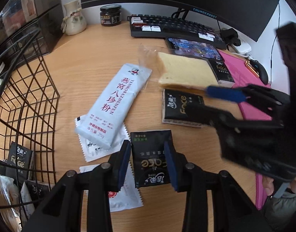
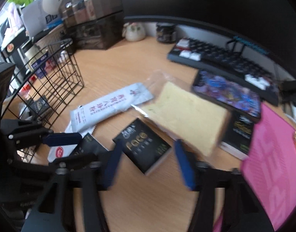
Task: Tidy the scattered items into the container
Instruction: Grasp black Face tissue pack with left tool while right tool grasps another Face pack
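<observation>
Left gripper (image 1: 148,161) closed on a black tissue pack (image 1: 151,154) at six o'clock, its long axis running twelve to six with the print upside down; right gripper (image 2: 147,163) partly open astride another black pack (image 2: 143,145) lying corner-on, long axis about ten to four, pads seemingly not yet touching through the blur. Risk there: closing across the skewed corners could spin or squirt it toward the bagged bread (image 2: 186,116) at one o'clock. Wire basket (image 1: 28,89) waiting at nine o'clock, with the long white sachet (image 1: 113,104) between.
</observation>
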`<move>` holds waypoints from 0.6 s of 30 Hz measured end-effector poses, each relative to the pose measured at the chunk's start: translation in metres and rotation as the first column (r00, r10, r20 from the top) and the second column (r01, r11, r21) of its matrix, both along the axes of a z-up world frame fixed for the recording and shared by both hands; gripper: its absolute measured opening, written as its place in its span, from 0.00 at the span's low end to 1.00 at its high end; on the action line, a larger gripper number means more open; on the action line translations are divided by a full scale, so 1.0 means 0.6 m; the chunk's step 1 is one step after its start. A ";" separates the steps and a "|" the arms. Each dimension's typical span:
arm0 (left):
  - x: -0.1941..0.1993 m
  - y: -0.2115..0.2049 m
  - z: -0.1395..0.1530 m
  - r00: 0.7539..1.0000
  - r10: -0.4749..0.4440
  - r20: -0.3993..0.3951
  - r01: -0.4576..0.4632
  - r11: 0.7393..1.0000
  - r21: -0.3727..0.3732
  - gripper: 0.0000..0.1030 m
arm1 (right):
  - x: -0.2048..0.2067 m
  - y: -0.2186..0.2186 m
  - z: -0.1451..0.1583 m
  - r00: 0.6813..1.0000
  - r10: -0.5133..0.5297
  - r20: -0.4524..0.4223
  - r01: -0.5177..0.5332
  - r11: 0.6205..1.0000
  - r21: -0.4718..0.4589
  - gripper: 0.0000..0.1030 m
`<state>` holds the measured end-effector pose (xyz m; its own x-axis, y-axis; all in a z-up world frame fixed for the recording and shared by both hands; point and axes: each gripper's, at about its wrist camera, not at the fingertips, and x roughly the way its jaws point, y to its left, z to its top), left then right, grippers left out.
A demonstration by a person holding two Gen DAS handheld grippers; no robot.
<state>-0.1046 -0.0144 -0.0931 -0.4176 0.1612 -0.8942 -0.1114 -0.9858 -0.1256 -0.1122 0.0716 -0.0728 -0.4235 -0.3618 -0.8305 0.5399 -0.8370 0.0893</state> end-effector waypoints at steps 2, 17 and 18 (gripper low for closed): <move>0.001 -0.002 -0.001 1.000 0.003 0.000 -0.003 1.000 0.002 0.40 | -0.010 -0.010 -0.011 1.000 0.014 0.011 -0.014 1.000 -0.007 0.29; 0.003 0.005 -0.002 1.000 0.011 -0.005 -0.011 1.000 -0.009 0.41 | 0.069 0.061 -0.011 0.999 -0.033 0.016 0.031 0.997 0.067 0.16; 0.004 0.009 -0.002 1.000 0.008 -0.004 -0.008 1.000 -0.012 0.41 | 0.079 0.074 -0.010 0.998 -0.040 0.048 0.038 0.998 0.053 0.16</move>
<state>-0.1022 -0.0092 -0.0941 -0.4227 0.1468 -0.8943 -0.1041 -0.9881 -0.1130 -0.0647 0.1160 -0.0791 -0.3945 -0.3011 -0.8682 0.5027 -0.8616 0.0704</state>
